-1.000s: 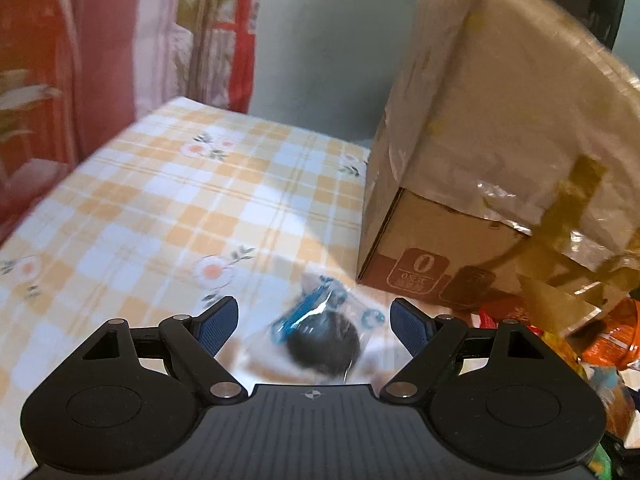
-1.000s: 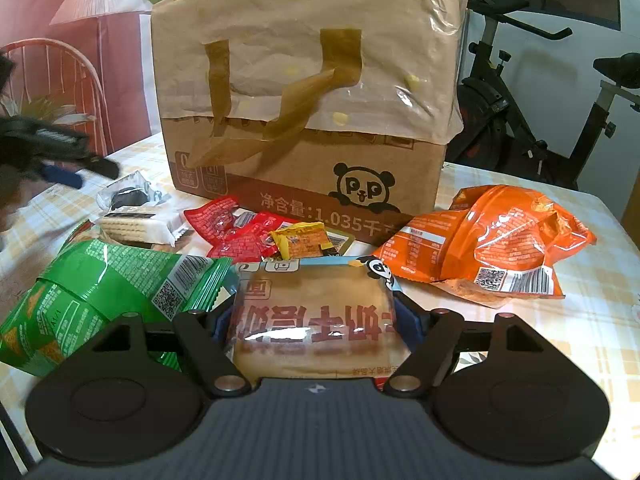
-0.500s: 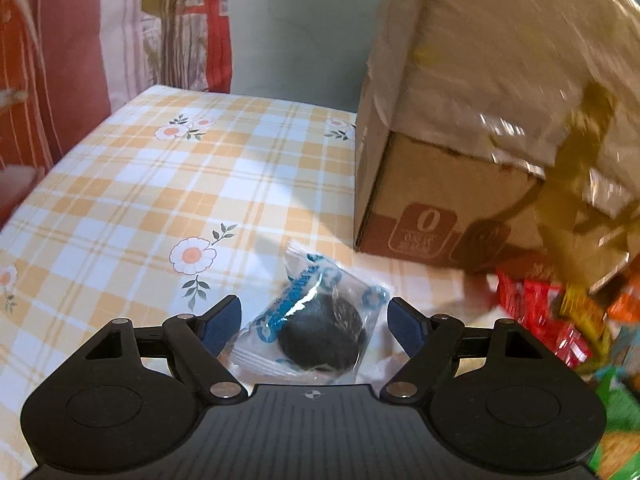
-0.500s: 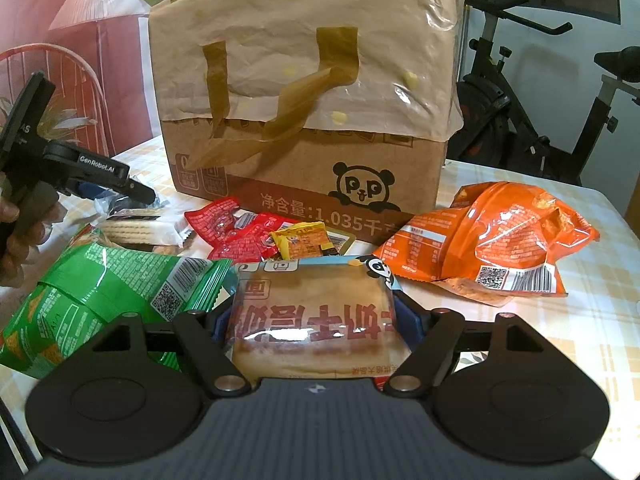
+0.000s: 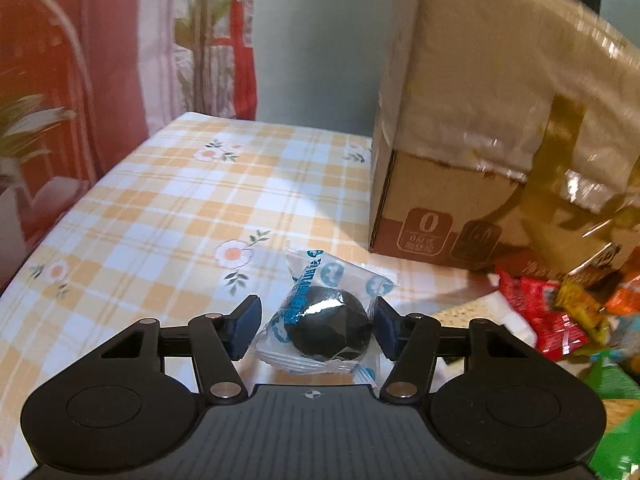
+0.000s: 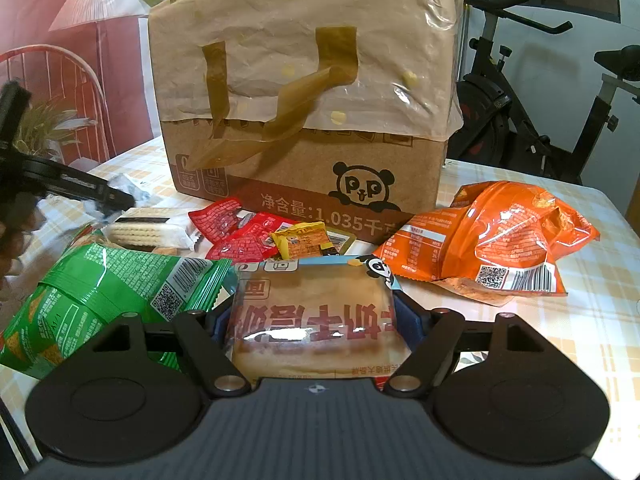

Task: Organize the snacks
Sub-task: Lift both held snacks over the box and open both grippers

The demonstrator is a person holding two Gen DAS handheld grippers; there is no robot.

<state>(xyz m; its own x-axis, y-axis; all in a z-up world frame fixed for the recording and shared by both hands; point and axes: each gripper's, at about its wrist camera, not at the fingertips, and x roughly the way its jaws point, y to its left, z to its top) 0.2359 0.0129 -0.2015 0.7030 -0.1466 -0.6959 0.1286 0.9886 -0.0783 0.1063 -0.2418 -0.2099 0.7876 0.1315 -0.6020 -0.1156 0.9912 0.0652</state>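
Left wrist view: left claw [image 5: 316, 330] closing around cookie packet [image 5: 326, 318], bare checked surface [image 5: 168, 216] leftward; right claw [image 6: 314, 320] grips bread packet [image 6: 312, 320]

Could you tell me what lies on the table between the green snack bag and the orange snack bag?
In the right wrist view, the bread packet, between the right gripper's fingers.
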